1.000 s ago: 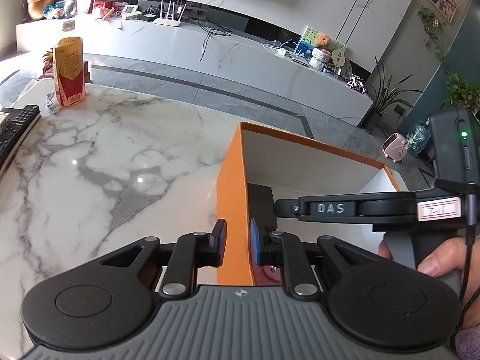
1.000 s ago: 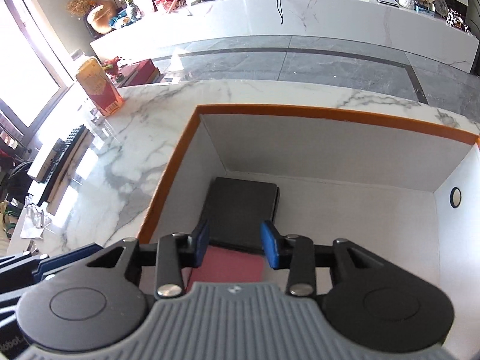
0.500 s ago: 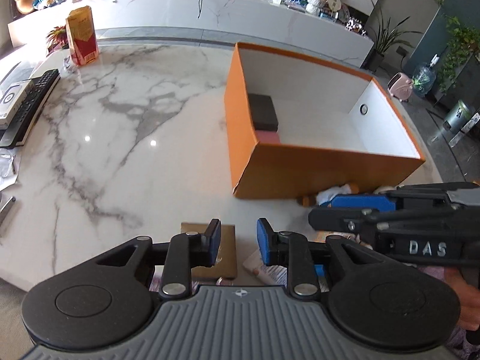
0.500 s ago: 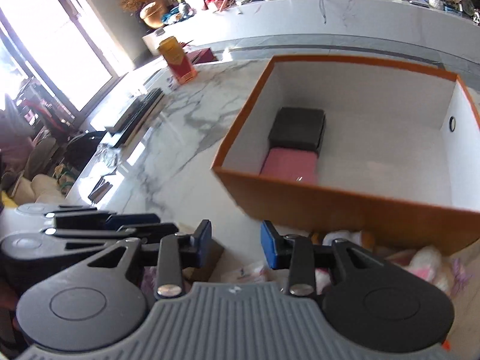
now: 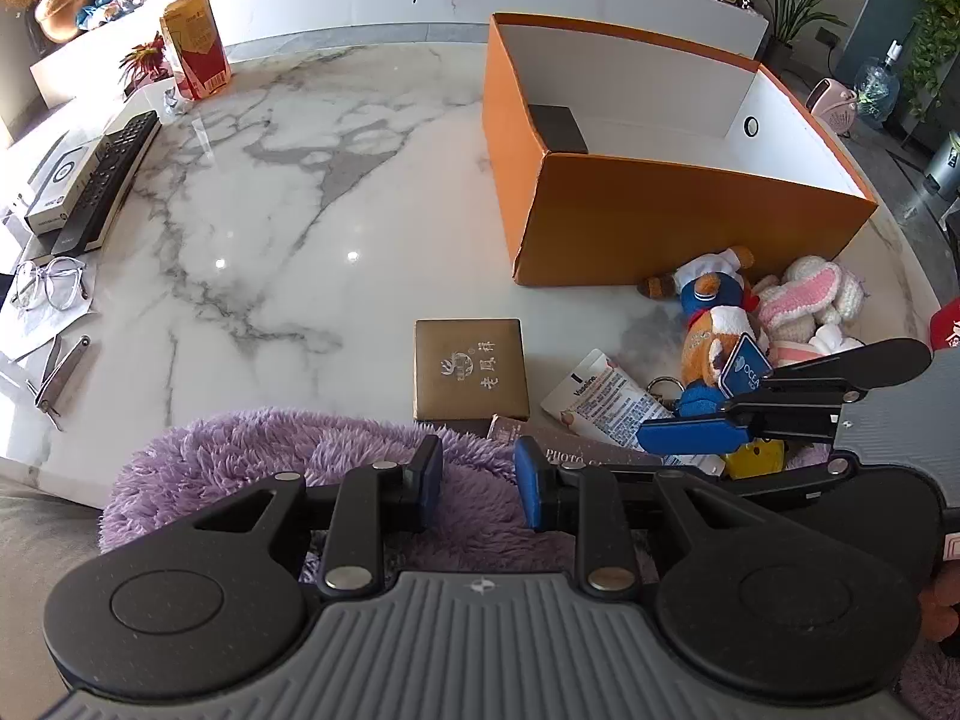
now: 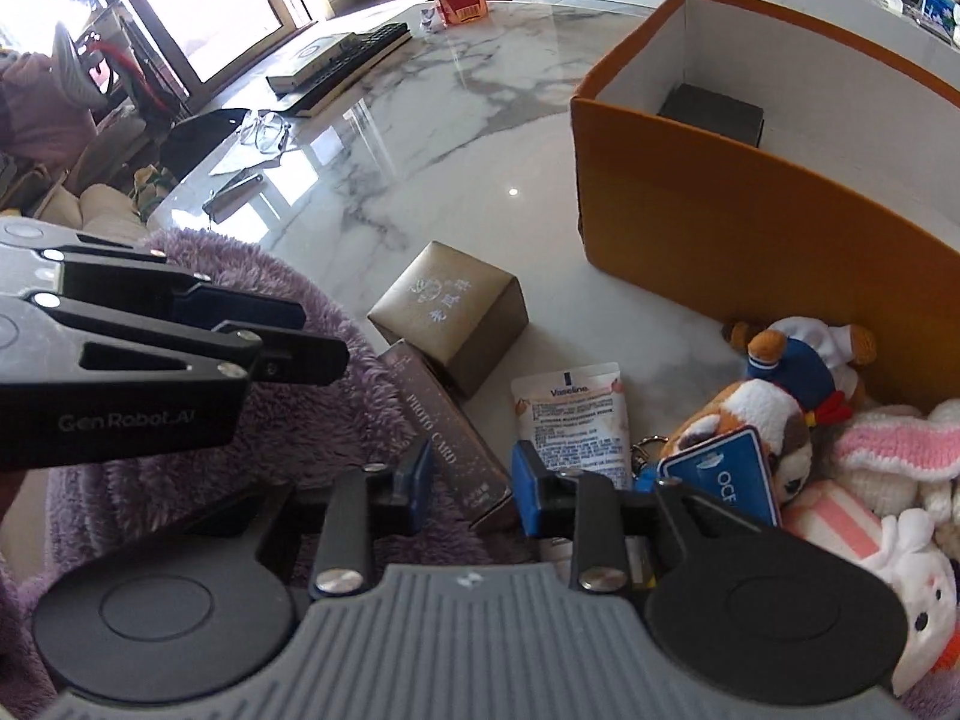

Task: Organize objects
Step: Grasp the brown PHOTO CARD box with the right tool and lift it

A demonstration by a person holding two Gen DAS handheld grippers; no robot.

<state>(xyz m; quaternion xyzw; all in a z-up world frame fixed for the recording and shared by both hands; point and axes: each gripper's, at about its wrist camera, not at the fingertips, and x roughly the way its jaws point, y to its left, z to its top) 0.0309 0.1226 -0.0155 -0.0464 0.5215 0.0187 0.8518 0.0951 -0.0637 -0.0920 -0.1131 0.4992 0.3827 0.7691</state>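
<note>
An orange box (image 5: 678, 222) stands on the marble table (image 5: 288, 192), with a black case (image 5: 558, 126) inside against its left wall. In front of it lie a gold square box (image 5: 470, 369), a Vaseline tube (image 5: 606, 396), a sailor plush dog (image 5: 714, 306) and a pink rabbit plush (image 5: 804, 300). My left gripper (image 5: 478, 483) hangs open over purple fluffy fabric (image 5: 270, 450), holding nothing. My right gripper (image 6: 471, 489) is closing, with the near end of a dark photo card box (image 6: 450, 438) between its jaws; the pads do not visibly press on it.
A remote and a flat box (image 5: 108, 180), glasses (image 5: 48, 288) and a metal clipper (image 5: 60, 372) lie along the table's left edge. A red and yellow carton (image 5: 195, 42) stands at the far left. Bare marble spreads left of the orange box.
Both grippers have drawn back from the orange box to the near table edge. The left jaws have widened. The right jaws have narrowed a little, and the photo card box now lies between them.
</note>
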